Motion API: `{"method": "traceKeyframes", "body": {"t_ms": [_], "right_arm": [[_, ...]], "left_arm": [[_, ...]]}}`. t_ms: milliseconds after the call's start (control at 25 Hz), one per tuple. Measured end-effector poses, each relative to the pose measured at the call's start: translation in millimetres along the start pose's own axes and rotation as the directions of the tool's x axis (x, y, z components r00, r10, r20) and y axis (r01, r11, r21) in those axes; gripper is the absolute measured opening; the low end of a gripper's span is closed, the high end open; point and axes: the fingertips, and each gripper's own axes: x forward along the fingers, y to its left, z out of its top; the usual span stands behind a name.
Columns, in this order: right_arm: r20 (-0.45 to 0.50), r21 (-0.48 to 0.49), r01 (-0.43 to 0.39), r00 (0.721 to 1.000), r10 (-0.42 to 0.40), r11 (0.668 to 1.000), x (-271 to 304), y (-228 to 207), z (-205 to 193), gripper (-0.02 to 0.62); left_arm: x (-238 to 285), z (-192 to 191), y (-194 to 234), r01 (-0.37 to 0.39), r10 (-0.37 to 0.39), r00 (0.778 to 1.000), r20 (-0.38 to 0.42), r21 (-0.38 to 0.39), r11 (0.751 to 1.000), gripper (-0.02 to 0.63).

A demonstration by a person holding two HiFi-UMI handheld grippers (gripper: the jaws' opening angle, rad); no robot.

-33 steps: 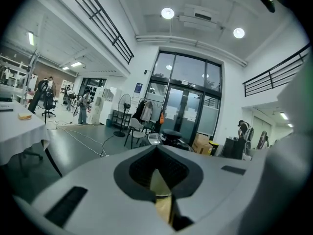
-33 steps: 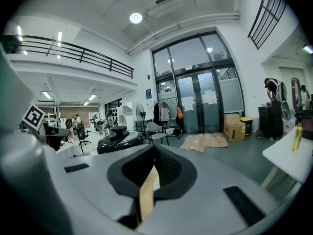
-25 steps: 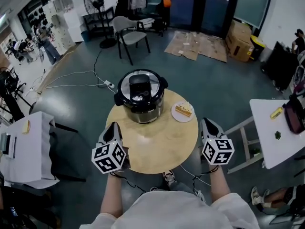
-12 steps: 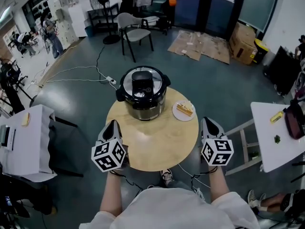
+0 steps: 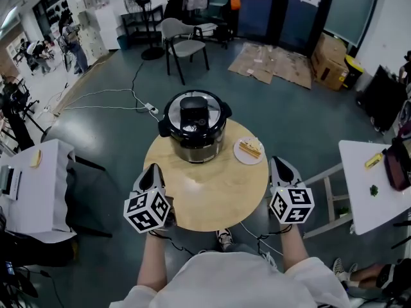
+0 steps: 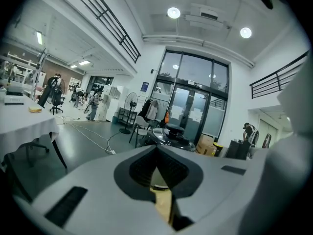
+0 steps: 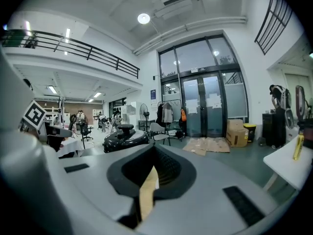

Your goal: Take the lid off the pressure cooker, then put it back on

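Black lid handle [image 5: 192, 116] on the cooker [image 5: 193, 144] runs lengthwise near-to-far

Left gripper [image 5: 152, 171], right gripper [image 5: 279, 165]: side by side, pointing far, jaws closed together, nothing held.

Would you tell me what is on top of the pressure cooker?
The lid sits on the pressure cooker, a black handle at its centre; the pot's inside is covered.

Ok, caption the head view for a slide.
With left gripper and right gripper shut beside the round table, the lidded pressure cooker and plate sit beyond.
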Motion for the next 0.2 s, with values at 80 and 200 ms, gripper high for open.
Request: {"method": "traceKeyframes", "body": {"t_ms": [80, 200], "right_arm": [[0.003, 0.000, -0.001, 1.000, 0.001, 1.000, -0.8, 2.0, 2.7, 0.000], [0.007, 0.000, 0.001, 1.000, -0.001, 1.000, -2.5, 4.8, 6.7, 0.000]], "left_arm": [[-1.2, 5.3, -1.0, 0.003, -0.003, 1.000, 0.009, -0.001, 1.000, -0.011], [-2.9, 11.7, -2.0, 0.006, -0.006, 1.000, 0.017, 0.004, 1.000, -0.011]]}}
